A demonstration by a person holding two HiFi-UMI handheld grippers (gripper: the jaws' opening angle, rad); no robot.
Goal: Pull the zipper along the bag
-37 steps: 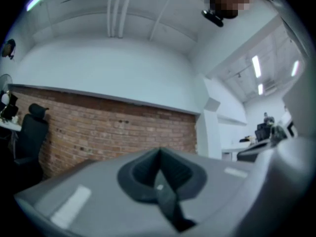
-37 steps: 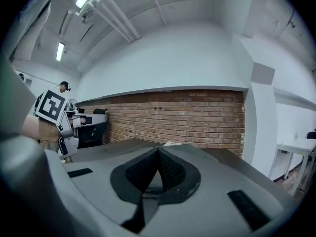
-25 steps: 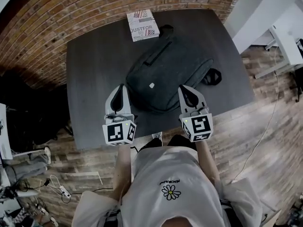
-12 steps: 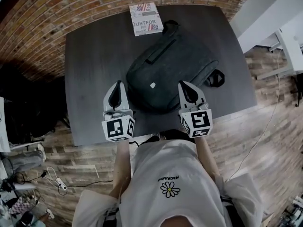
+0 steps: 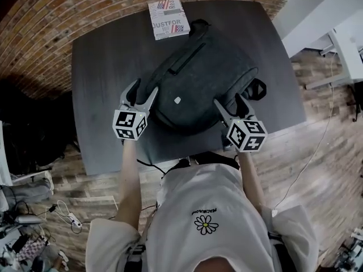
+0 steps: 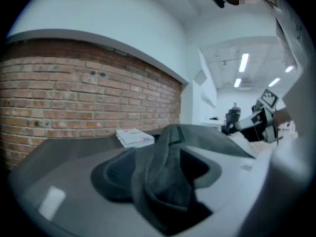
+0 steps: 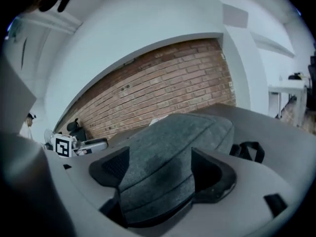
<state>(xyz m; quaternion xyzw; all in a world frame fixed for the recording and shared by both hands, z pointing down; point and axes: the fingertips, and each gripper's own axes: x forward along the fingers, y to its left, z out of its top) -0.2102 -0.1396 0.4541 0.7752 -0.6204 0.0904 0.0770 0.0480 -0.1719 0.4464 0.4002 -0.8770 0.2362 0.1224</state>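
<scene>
Book (image 5: 168, 18), perhaps, on dark table (image 5: 102, 84).

— What is the bag (image 5: 198, 84) made of?
— Dark grey woven cloth, matt and a little flecked. The strap (image 5: 258, 89) at its right side looks like black webbing.
— And the bench (image 5: 102, 95) under the bag?
— A smooth dark grey top with a dull sheen.
— Beyond the bag?
— A book (image 5: 168, 18) with a printed paper cover, then a rough red brick wall (image 5: 57, 10). The floor (image 5: 317, 146) beside the bench is matt wood plank.
</scene>
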